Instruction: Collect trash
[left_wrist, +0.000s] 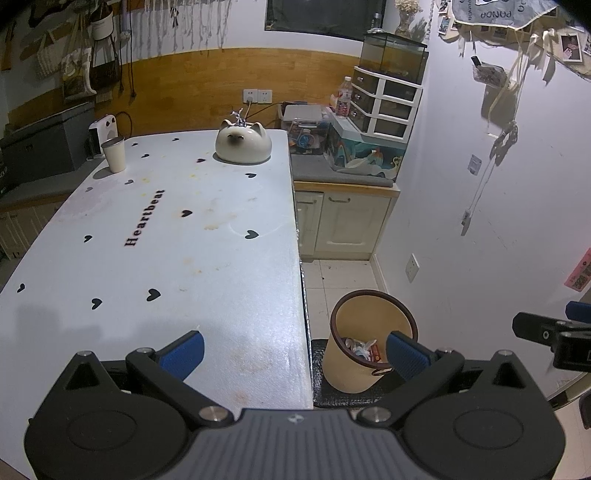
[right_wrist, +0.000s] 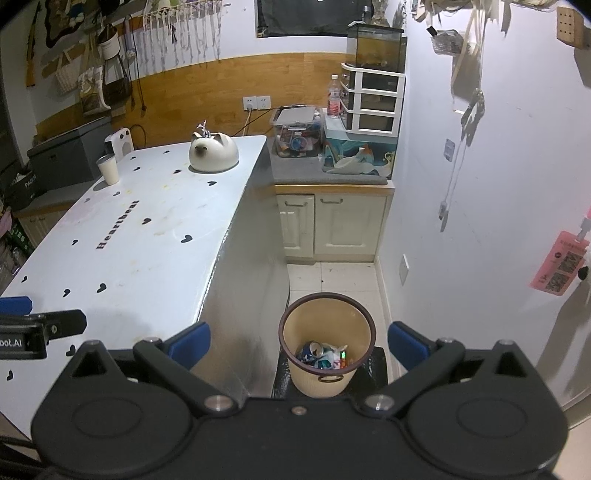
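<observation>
A paper cup (left_wrist: 114, 154) stands on the counter (left_wrist: 166, 258) far left of the bin (right_wrist: 327, 343). The left claw (left_wrist: 294, 352) is spread over the counter's edge beside the bin. The right claw (right_wrist: 299, 343), spread and empty, hangs above the bin, where the trash (right_wrist: 325, 356) lies.

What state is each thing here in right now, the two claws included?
Left gripper: jaws wide open, empty.
Right gripper: jaws wide open, empty.
Trash bin: upright on the floor, partly filled with trash.
Can: lying inside the bin.
Paper cup: upright on the table.
Cabinet doors: shut.
</observation>
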